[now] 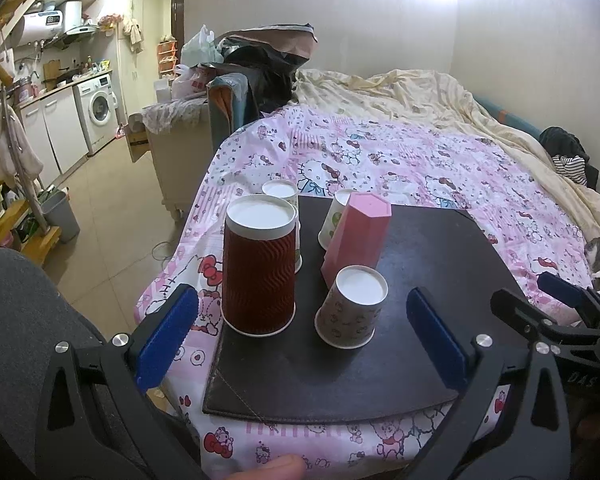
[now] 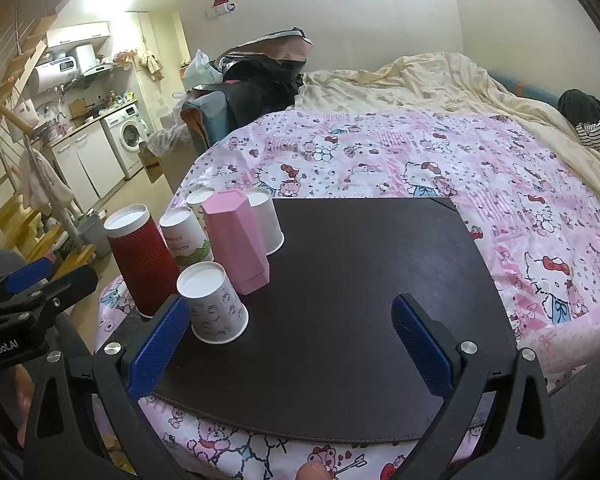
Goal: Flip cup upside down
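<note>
Several cups stand upside down on a dark mat [image 1: 420,320] [image 2: 360,280]. A tall red ribbed cup [image 1: 259,268] [image 2: 142,260] is at the left. A small patterned paper cup [image 1: 352,308] [image 2: 216,304] is nearest. A pink faceted cup [image 1: 358,236] [image 2: 236,240] stands behind it, with white paper cups [image 1: 334,216] [image 2: 266,220] further back. My left gripper [image 1: 300,340] is open and empty, just short of the red and patterned cups. My right gripper [image 2: 288,344] is open and empty, to the right of the patterned cup.
The mat lies on a pink cartoon-print cloth [image 1: 400,160] [image 2: 420,152] over a table, with a bed [image 1: 420,92] behind. The cloth's left edge drops to the floor [image 1: 112,216]. A kitchen with a washing machine [image 1: 98,106] is at the far left.
</note>
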